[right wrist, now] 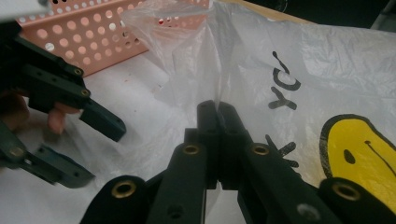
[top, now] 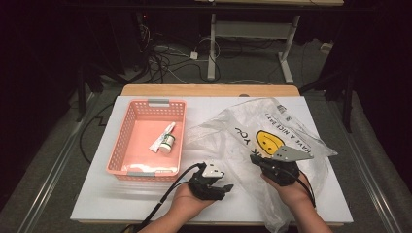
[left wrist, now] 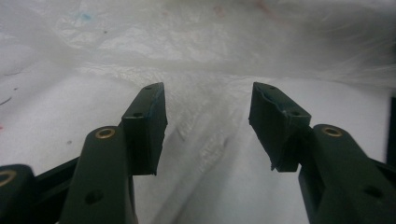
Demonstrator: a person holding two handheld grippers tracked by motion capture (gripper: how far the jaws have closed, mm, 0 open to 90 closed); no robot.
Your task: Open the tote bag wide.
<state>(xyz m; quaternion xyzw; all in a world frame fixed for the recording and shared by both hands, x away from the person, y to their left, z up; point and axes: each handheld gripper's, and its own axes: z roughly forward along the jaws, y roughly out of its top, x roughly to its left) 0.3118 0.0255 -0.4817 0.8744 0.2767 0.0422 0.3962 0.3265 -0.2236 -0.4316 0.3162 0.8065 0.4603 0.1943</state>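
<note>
Right gripper clamps the plastic bag edge; left gripper, jaws apart with nothing gripped, sits just beside the bag's mouth, nearer the basket.

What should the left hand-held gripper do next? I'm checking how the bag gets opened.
Probably close the left hand-held gripper on the bag film lying between its jaws. The right hand-held gripper is already shut on the plastic bag, so a second pinch nearby would let the two pull the mouth apart.
</note>
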